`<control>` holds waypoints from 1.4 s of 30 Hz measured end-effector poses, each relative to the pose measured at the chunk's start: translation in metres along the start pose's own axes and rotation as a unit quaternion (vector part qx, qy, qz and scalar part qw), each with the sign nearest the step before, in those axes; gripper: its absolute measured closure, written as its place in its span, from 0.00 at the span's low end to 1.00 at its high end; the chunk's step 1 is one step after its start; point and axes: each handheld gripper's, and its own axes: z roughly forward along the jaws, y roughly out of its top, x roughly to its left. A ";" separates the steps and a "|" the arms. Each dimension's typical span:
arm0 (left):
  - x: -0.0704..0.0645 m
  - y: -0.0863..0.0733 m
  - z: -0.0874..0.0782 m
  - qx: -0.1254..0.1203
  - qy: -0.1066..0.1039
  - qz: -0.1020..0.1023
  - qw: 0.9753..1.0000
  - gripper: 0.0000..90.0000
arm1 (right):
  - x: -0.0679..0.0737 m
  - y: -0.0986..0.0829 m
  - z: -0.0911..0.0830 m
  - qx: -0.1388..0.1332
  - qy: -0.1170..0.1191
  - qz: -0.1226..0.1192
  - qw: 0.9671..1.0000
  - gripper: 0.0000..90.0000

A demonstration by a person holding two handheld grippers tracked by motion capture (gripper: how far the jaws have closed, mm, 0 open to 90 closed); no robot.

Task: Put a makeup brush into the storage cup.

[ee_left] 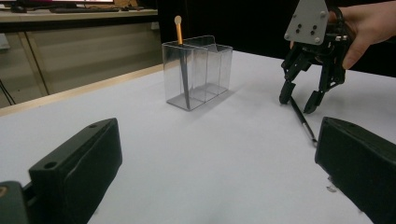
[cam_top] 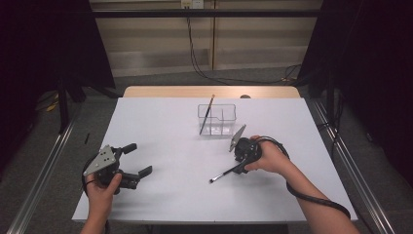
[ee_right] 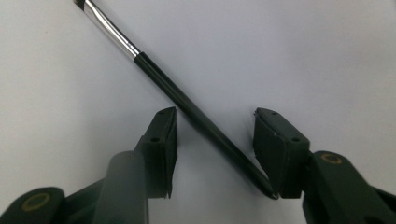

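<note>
right gripper [ee_right: 215, 135] straddles the black brush [ee_right: 187, 100], jaws apart, on the table [cam_top: 160, 122].

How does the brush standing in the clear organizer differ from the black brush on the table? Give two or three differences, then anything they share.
The orange-handled brush stands nearly upright in an end compartment of the clear organizer; the black brush lies flat on the white table. The orange-handled brush has nothing near it; the black brush lies between the open jaws of the right claw. Both are slim, long-handled brushes.

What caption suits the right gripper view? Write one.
Open right gripper straddles a slim black brush lying on the white table.
</note>
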 end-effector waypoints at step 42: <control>-0.002 0.001 0.003 -0.004 -0.006 -0.003 1.000 0.01 | 0.010 0.014 0.001 0.068 -0.010 -0.010 0.998 0.94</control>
